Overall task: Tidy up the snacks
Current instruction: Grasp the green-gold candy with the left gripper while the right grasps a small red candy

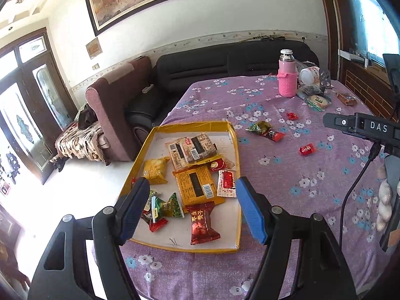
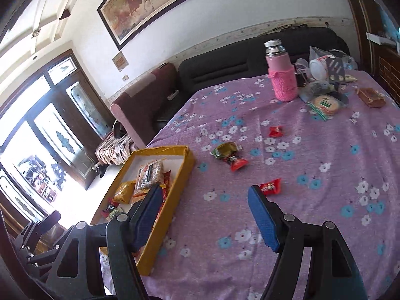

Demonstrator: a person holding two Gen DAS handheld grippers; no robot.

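Over the yellow-rimmed tray (image 1: 235,150) at the tabletop's (image 1: 300,200) left edge, the left gripper (image 1: 192,190) hovers with fingers spread and empty above a jumble of snack packets, a dark red one (image 1: 202,225) lying at 6 o'clock in the tray. Toward 2 o'clock of the tray, a green-and-red wrapper pair (image 1: 266,130) and two red candies (image 1: 307,149) lie loose on the floral cloth. Rightmost, the right gripper (image 2: 205,200) hangs released, its right finger just beside a red candy (image 2: 271,186).

My left black gripper with blue pads (image 1: 192,192) spread wide, empty; right black blue-padded gripper (image 2: 205,200) likewise agape, empty.
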